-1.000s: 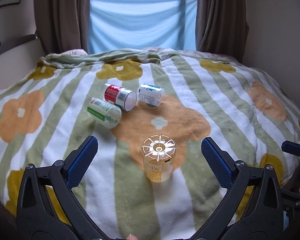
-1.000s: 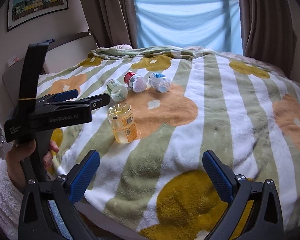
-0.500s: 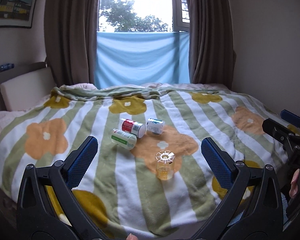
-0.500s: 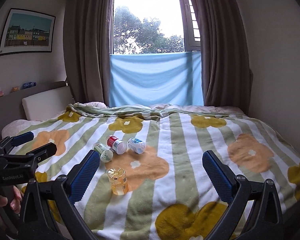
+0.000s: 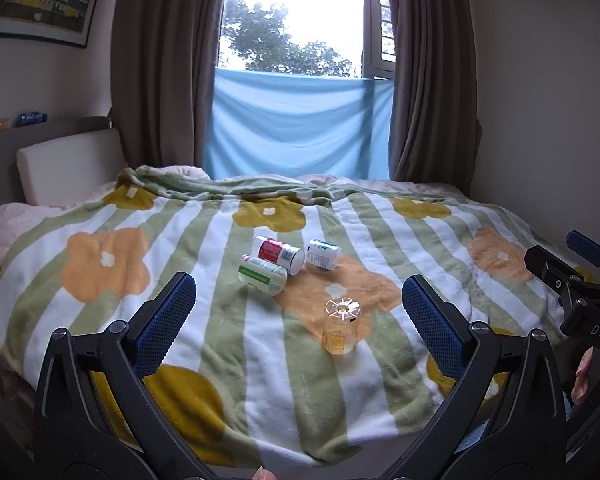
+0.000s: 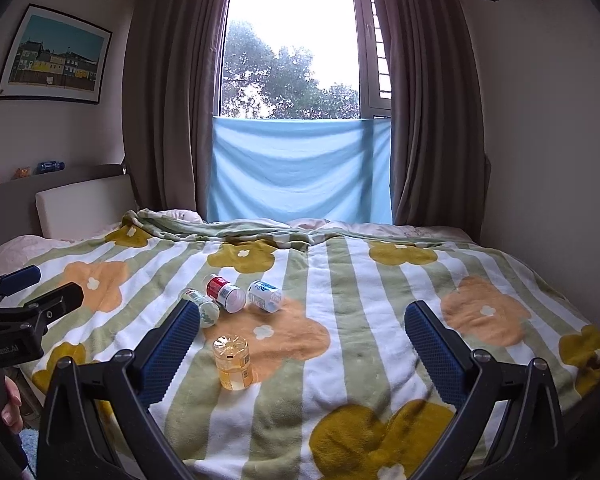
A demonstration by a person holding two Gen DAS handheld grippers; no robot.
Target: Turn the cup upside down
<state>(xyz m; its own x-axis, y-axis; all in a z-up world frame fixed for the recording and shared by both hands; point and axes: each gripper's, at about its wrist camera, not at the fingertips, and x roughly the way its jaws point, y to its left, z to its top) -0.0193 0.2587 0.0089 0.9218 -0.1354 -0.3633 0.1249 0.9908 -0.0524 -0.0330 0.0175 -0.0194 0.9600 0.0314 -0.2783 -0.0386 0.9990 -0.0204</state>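
A clear yellow-tinted cup (image 5: 340, 330) stands upside down on the flowered blanket, its ribbed base facing up; it also shows in the right wrist view (image 6: 233, 362). Three more cups lie on their sides behind it: a green-labelled one (image 5: 263, 274), a red-labelled one (image 5: 281, 254) and a blue-labelled one (image 5: 323, 254). My left gripper (image 5: 298, 324) is open and empty, held back from the bed's near edge. My right gripper (image 6: 300, 344) is open and empty too, also back from the bed.
The bed (image 5: 100, 320) fills the room's middle, its blanket rumpled at the far side. A white headboard cushion (image 5: 68, 168) is at the left. Brown curtains (image 5: 164, 64) and a blue cloth (image 5: 300, 124) cover the window behind. The right gripper's frame (image 5: 580, 292) shows at the right edge.
Both grippers have pulled back and up from the bed, so the cups look smaller and farther away. The yellow cup stays standing upside down where it was.
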